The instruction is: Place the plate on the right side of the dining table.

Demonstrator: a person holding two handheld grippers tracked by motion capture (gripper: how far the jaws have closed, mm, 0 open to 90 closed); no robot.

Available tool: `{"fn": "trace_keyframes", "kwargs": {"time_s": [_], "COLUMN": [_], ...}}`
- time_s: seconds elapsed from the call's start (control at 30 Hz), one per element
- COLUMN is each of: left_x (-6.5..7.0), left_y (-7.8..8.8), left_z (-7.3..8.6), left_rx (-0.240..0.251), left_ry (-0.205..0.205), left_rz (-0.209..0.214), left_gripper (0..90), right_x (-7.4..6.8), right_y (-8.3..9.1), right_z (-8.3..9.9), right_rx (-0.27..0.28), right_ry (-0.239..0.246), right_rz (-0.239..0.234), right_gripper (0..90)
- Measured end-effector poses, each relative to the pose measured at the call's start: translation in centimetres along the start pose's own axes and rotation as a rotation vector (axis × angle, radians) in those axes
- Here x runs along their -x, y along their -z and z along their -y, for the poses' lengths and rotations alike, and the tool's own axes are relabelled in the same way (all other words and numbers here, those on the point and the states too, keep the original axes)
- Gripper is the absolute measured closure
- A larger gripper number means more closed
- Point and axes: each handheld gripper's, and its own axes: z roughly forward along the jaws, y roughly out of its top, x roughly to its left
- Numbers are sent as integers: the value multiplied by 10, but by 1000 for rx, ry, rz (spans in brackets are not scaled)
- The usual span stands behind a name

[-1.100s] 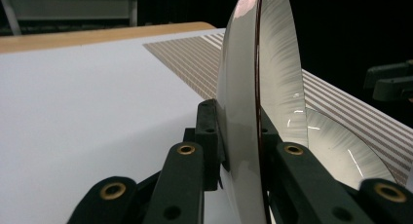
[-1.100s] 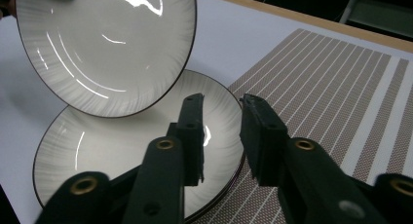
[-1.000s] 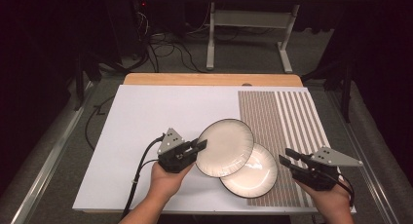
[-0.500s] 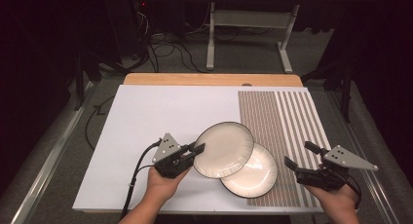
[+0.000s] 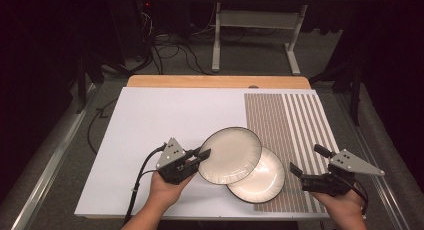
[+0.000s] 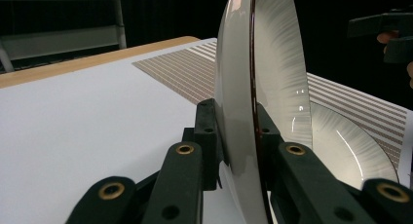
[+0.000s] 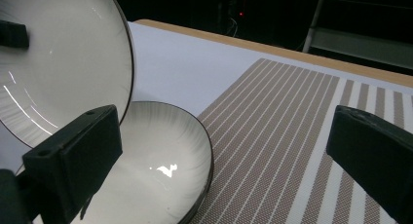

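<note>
The left claw (image 5: 202,155) pinches the rim of a glossy round upper plate (image 5: 231,155), lower centre; the right claw (image 5: 307,162), spread, sits right of the lower plate (image 5: 260,182).

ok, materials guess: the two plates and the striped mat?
Held plate and lower plate: likely glazed ceramic; glossy cream face with sharp light glints, thin dark rim, faint radial streaks. Hard plastic can't be ruled out. Striped mat: looks like woven vinyl or fabric; matte, with a fine brown mesh grain in bands on white.
</note>
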Motion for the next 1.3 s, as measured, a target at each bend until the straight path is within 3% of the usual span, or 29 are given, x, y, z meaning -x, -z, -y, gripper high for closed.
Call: {"fn": "trace_keyframes", "kwargs": {"time_s": [0.3,0.67,1.03,1.13,1.3], "left_x": [0,-1,-1,-2,-1], "left_y": [0,0,0,0,1], "left_z": [0,0,1,2,2], "left_rx": [2,2,8,8,12], "left_ry": [-6,-6,-11,-7,-9], "left_rz": [3,8,7,7,6], "left_gripper": [789,788,788,787,787], "right_x": [-16,-34,-48,-51,-56], "right_y": [-20,-57,-84,-90,-95], "right_z": [-10,-20,-19,-17,-13], "right_rx": [-33,-76,-129,-147,-170], "right_ry": [13,27,-8,-29,-55], "right_rz": [-57,-136,-180,-195,-205], "right_gripper": [13,90,175,242,436]}}
